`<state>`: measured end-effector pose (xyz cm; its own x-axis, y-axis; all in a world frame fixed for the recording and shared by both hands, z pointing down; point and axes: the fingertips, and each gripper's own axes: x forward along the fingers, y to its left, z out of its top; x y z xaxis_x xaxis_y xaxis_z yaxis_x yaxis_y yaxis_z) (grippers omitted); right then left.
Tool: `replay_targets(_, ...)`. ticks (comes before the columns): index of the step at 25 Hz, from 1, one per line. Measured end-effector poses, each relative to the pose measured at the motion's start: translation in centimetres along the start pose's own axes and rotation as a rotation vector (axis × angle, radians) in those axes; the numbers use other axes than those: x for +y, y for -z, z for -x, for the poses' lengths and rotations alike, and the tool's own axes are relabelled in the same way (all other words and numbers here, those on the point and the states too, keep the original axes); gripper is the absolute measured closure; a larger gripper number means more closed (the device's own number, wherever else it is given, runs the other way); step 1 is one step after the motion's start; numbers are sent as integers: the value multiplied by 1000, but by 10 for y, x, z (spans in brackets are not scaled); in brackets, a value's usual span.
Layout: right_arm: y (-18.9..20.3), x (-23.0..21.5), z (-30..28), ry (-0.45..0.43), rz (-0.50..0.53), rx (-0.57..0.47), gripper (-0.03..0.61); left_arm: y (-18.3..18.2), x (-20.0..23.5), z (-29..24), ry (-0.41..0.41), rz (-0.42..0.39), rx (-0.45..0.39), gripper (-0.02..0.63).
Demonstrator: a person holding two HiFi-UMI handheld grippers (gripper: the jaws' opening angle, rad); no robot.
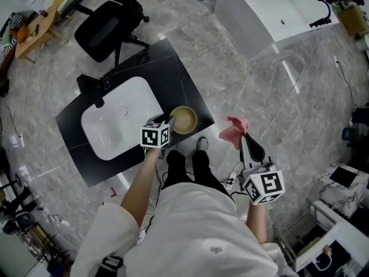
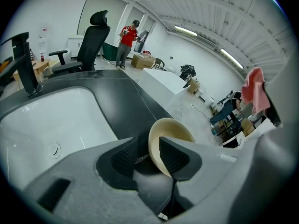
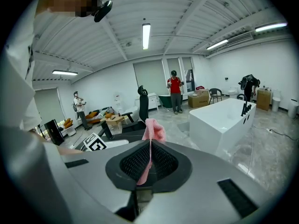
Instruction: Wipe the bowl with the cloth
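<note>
A tan bowl stands on the black counter, at its near right corner beside the white sink. My left gripper reaches down onto the bowl's near rim. In the left gripper view the bowl has its rim between the spread jaws of the left gripper; a dark gap shows on the left side, so it is open. The right gripper hangs off the counter to the right, shut on a pink cloth. That cloth sticks up from the right gripper.
A black faucet stands at the sink's far side. Behind the counter is a black office chair; a white bathtub stands at the upper right. The person's shoes are at the counter's edge. Bystanders stand far off.
</note>
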<state>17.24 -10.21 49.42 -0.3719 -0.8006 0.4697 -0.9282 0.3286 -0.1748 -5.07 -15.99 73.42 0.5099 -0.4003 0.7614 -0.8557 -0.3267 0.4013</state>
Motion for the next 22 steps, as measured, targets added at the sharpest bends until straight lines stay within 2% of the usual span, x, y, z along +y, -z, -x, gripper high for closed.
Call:
replay_targets(6, 1, -6, 2, 9, -3, 5, 566, 3, 1, -6, -11, 22, 15, 477)
replay_targets(14, 2, -9, 5, 16, -6, 2, 566, 4, 3, -8, -23, 23, 26, 581)
replay_targets(22, 2, -8, 6, 12, -6, -5, 566, 1, 0, -2, -20, 33, 29, 589)
